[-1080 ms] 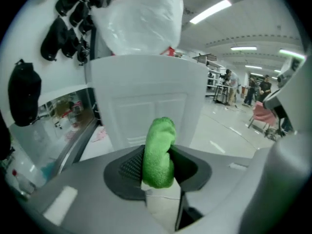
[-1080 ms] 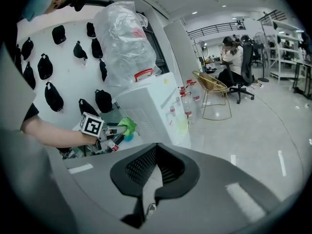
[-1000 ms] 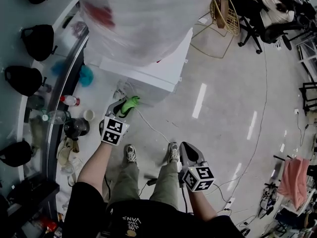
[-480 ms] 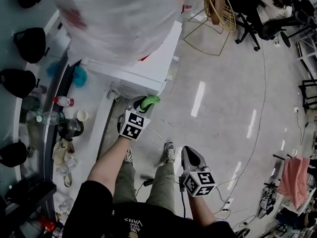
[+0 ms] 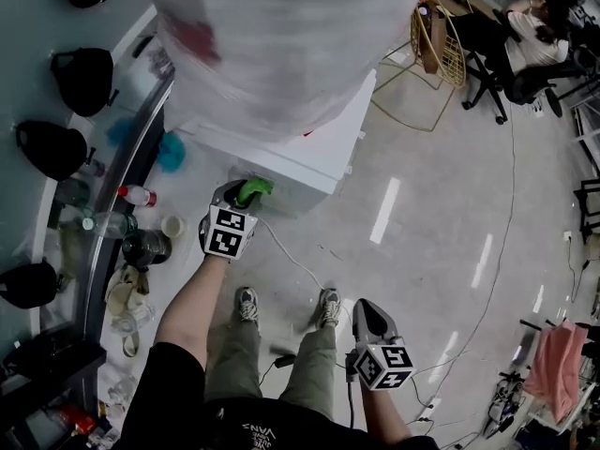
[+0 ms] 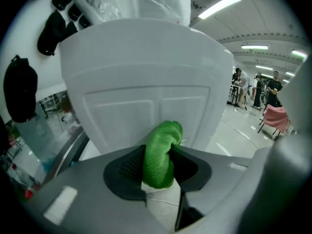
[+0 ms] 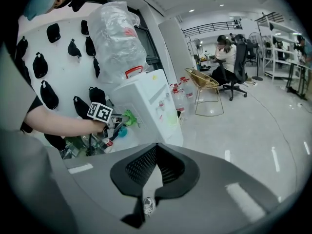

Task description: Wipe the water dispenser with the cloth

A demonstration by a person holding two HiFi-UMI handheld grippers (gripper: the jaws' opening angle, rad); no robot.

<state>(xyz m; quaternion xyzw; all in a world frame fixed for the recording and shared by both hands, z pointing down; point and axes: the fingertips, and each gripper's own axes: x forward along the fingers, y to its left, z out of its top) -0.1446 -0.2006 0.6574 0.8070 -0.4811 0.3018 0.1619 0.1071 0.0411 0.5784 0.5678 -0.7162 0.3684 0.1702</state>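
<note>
Left gripper (image 5: 246, 193) has slid its cloth (image 6: 161, 150) seemingly leftward across the water dispenser (image 6: 146, 67).

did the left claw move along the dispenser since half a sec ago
Yes. The left claw, shut on the green cloth, has slid across the white front of the water dispenser, from near its right edge toward its left edge.

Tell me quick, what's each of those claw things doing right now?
Left gripper: shut on the green cloth.
Right gripper: shut, holding nothing.
</note>
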